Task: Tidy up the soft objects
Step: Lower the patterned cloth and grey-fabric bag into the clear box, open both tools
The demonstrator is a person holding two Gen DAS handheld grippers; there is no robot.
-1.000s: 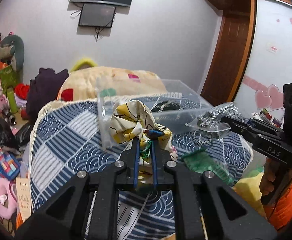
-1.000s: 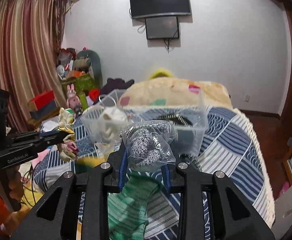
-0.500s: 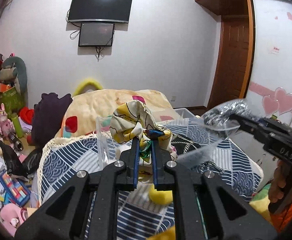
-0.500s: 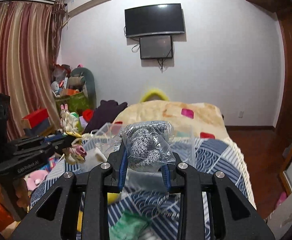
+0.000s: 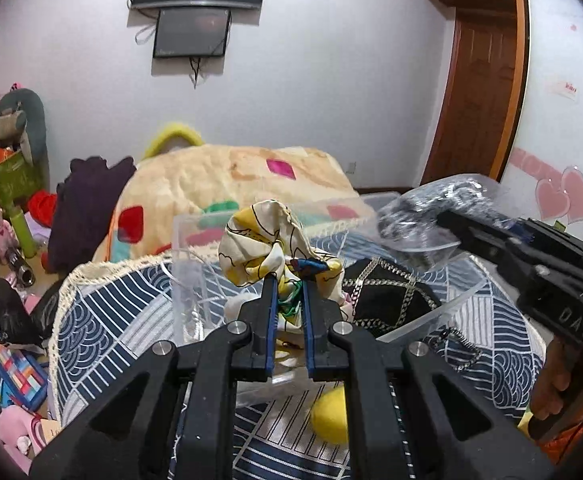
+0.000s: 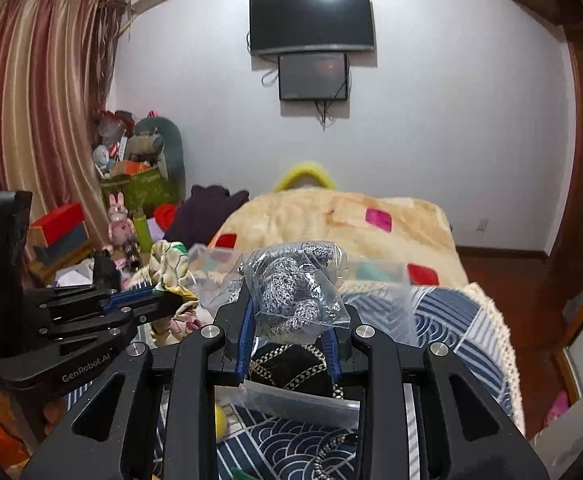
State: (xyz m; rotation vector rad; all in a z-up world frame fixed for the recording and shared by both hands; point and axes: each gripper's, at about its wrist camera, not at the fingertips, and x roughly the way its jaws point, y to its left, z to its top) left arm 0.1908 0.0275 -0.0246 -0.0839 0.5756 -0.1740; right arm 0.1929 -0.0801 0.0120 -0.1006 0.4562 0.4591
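Observation:
My left gripper (image 5: 289,280) is shut on a yellow and white patterned cloth (image 5: 259,246) and holds it above a clear plastic bin (image 5: 187,280) on the bed. My right gripper (image 6: 289,300) is shut on a clear bag of grey knitted fabric (image 6: 291,284), also raised over the bin. The bag shows in the left wrist view (image 5: 423,216) to the right of the cloth; the cloth shows in the right wrist view (image 6: 171,268) at the left. A black item with a gold chain pattern (image 5: 387,296) lies in the bin.
The bed has a blue and white patterned cover (image 5: 103,320) and a beige blanket (image 5: 231,176) behind. A yellow ball (image 5: 329,414) lies near the bin's front. Toys and boxes (image 5: 7,208) crowd the floor at the left. A wooden door (image 5: 475,96) stands at the right.
Both grippers have tilted downward and moved over the bin, still holding their items. The black chain-patterned item in the bin has come into view below them.

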